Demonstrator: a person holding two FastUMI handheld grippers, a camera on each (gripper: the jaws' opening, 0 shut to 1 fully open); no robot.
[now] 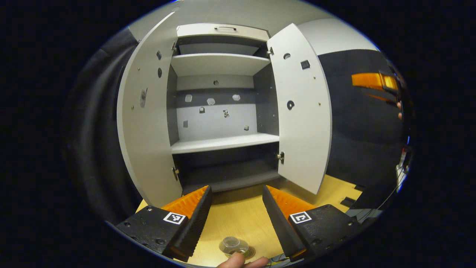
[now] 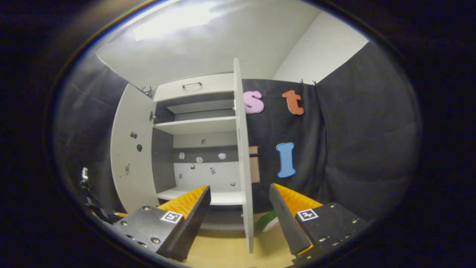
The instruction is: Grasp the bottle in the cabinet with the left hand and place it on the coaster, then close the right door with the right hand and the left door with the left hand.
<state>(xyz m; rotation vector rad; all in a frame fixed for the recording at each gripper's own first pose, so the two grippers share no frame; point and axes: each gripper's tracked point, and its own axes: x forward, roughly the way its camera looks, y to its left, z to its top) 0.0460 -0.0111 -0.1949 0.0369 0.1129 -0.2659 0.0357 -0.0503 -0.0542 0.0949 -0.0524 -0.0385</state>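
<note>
The grey cabinet stands on the wooden table with both doors swung out and its shelves bare. A clear bottle stands upright on a round coaster at the table's near edge, low between the bases of my left fingers, and neither finger touches it. A person's fingertip shows just below it. My left gripper is open, facing the cabinet's lowest compartment. My right gripper is open too, and the right door stands edge-on between its fingers, farther off. In the left gripper view the right door hangs wide.
The left door is open to the left of the cabinet. Black cloth walls close in both sides. A green and pink object lies on the table behind the right door. The wooden tabletop stretches before the cabinet.
</note>
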